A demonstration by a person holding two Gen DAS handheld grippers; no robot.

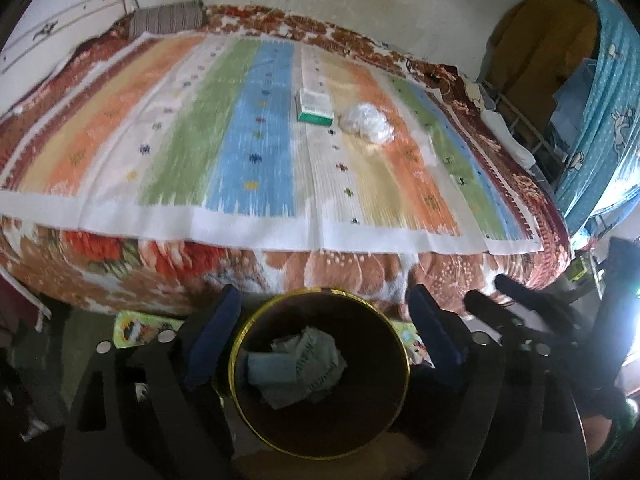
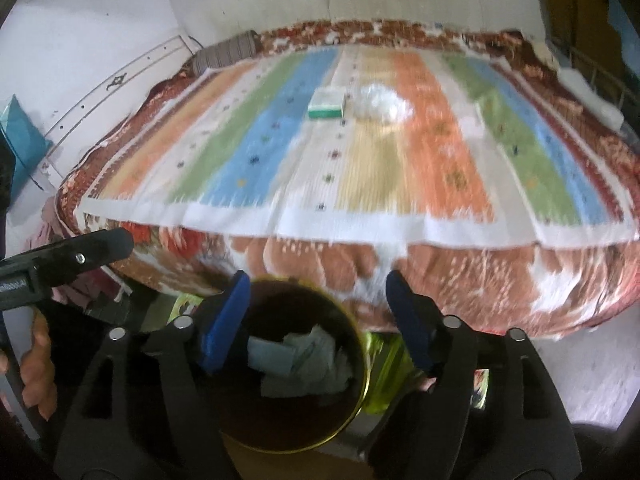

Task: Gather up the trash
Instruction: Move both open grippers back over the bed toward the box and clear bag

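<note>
A round dark bin with a yellow rim (image 1: pixel 320 294) stands on the floor at the foot of the bed; crumpled paper and a pale blue piece (image 1: pixel 298 364) lie inside it. My left gripper (image 1: pixel 322 320) hangs open above the bin, nothing between its blue pads. My right gripper (image 2: pixel 318 304) is also open and empty over the same bin (image 2: pixel 362 344), where the crumpled trash (image 2: pixel 300 360) shows. On the striped bedspread lie a green-and-white box (image 1: pixel 314 108) (image 2: pixel 327 105) and a crumpled clear plastic wad (image 1: pixel 366 122) (image 2: pixel 382 106).
The bed (image 1: pixel 240 272) fills the middle, with a striped pillow (image 1: pixel 168 20) at its far left corner. A blue patterned curtain (image 1: pixel 600 120) and a metal rack stand at the right. The other gripper's black body (image 2: pixel 64 260) and a hand (image 2: pixel 38 368) show at left.
</note>
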